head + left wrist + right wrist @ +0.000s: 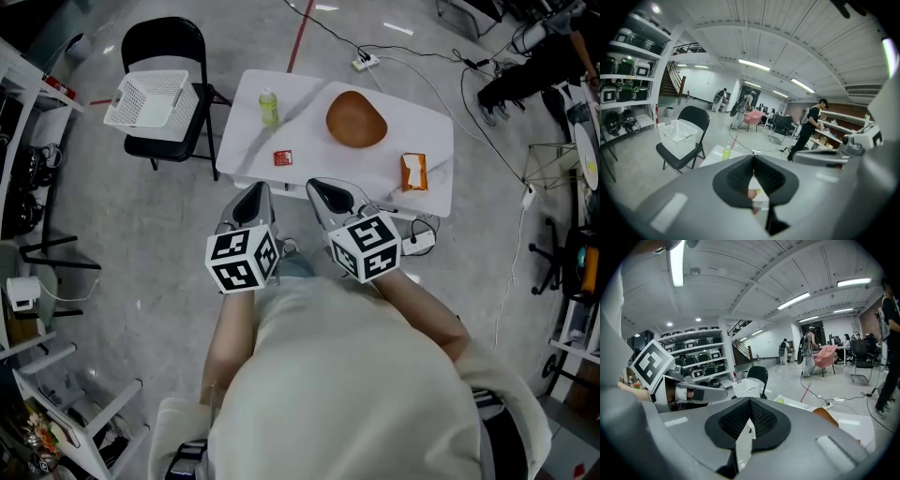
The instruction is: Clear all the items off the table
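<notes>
White tabletop is lying just ahead of me in the head view, and I am seeing four things sitting on it. A green bottle is standing upright near the far left corner. A brown bowl is resting at the far middle, well apart from the bottle. A small red packet is lying flat near the near edge, and an orange packet is lying towards the near right corner.

Left of the table, a black folding chair is carrying a white plastic basket on its seat.

I am holding the left gripper and the right gripper side by side at the table's near edge, both pointing towards the far side and both apart from every item. In the left gripper view the dark ribbed pads are meeting at their tips, so that gripper is closed with nothing clamped; only a sliver of the table is showing through the gap lower down. In the right gripper view the pads are likewise pressing together at the tips, closed on nothing.

Beyond the table, cables are trailing over the grey floor to a power strip. In both gripper views, people are standing far back in the room.
</notes>
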Demonstrator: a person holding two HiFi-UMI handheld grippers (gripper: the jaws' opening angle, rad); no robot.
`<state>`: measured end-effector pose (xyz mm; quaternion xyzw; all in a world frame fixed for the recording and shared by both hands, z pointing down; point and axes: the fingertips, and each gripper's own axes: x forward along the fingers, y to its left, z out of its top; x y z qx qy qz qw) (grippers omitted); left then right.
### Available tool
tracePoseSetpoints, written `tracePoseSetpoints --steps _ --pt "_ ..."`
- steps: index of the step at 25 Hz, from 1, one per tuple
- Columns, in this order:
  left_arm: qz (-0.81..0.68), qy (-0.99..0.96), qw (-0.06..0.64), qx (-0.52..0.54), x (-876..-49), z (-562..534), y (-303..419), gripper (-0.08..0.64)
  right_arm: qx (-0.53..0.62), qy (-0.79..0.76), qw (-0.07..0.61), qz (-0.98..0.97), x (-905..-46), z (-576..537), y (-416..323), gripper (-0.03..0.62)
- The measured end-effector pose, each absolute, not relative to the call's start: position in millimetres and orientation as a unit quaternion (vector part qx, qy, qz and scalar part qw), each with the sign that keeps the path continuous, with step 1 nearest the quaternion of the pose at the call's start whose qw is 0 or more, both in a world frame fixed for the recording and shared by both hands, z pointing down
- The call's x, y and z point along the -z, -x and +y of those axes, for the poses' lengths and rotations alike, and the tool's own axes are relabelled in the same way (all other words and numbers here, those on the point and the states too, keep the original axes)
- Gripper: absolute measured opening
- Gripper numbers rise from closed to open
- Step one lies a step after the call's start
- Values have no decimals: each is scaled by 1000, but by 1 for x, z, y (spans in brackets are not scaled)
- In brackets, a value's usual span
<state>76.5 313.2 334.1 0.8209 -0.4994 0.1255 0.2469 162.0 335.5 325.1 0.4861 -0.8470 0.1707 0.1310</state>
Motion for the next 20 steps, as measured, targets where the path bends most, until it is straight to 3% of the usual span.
tracePoseSetpoints --steps 20 --pt "-489 -825 246 -142 -350 210 -28 9 -184 -498 124 -838 -340 224 -116 0"
